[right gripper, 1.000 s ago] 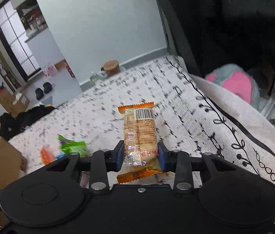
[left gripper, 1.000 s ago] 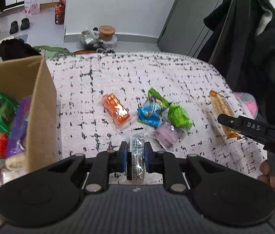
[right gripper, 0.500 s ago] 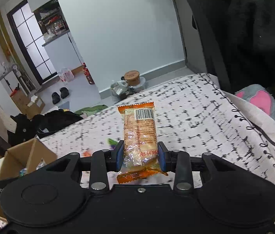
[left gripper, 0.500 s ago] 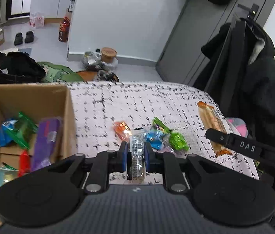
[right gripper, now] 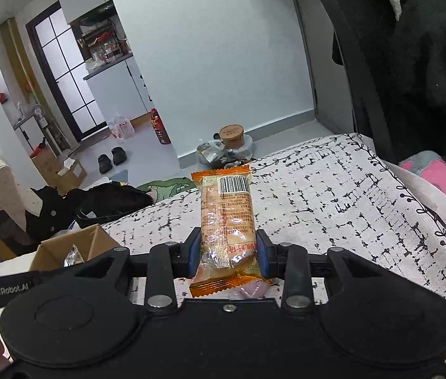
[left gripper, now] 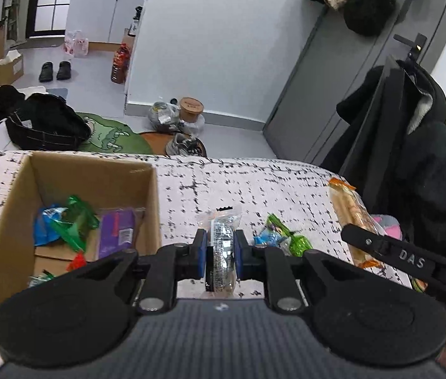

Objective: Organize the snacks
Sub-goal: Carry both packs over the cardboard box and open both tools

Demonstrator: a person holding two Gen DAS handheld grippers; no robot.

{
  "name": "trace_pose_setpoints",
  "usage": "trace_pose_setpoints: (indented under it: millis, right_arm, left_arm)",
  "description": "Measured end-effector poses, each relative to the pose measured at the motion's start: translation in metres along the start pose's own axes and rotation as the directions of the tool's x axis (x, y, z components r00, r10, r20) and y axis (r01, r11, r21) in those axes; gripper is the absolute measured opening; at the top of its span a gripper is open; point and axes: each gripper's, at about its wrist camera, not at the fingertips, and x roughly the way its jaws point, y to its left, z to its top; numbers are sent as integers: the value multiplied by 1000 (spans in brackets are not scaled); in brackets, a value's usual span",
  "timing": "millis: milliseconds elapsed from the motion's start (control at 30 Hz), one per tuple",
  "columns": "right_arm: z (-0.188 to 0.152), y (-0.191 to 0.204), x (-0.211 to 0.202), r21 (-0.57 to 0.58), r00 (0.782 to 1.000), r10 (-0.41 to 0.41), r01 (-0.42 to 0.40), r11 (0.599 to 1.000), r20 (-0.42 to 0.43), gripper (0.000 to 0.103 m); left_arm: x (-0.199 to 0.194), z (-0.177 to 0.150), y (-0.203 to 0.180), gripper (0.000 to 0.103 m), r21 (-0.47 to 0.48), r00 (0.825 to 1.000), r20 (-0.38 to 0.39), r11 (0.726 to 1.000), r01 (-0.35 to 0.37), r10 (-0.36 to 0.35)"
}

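Left gripper (left gripper: pixel 220 249) fingers clamp a clear packet (left gripper: pixel 221 240); right gripper (right gripper: pixel 226 254) fingers clamp an orange packet (right gripper: pixel 227 221). Cardboard box (left gripper: pixel 152 195) stands left; loose snacks (left gripper: pixel 281 237) lie on the bed (left gripper: pixel 254 186).

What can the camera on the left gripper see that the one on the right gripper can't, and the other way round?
Only the left wrist view shows the left gripper shut on a clear-wrapped snack, the green and blue snacks loose on the bedspread, and the purple packet inside the box.

Only the right wrist view shows the barcode on the orange packet and the right gripper squeezing it.

Both show the cardboard box, the orange packet, the patterned bedspread and the slippers.
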Motion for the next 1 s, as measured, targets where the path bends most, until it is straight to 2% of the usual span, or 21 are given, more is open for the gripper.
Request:
trace_pose_setpoints:
  millis: [400,667,1000]
  right_arm:
    - [2,29,-12,-31,999,17,-16,999,29,34]
    - [2,56,-8,-62,999,35,-33,998,33,34]
    - [-11,101,15,-104,997,80,-81,991,-11,34]
  left_arm:
    - [-16,9,23,16,4,998,48,999,-38,37]
    - [-24,17,54,16,-32,994,67,996,-85,87]
    - [-16,20,97,17,-67,990,34,989,-135,138]
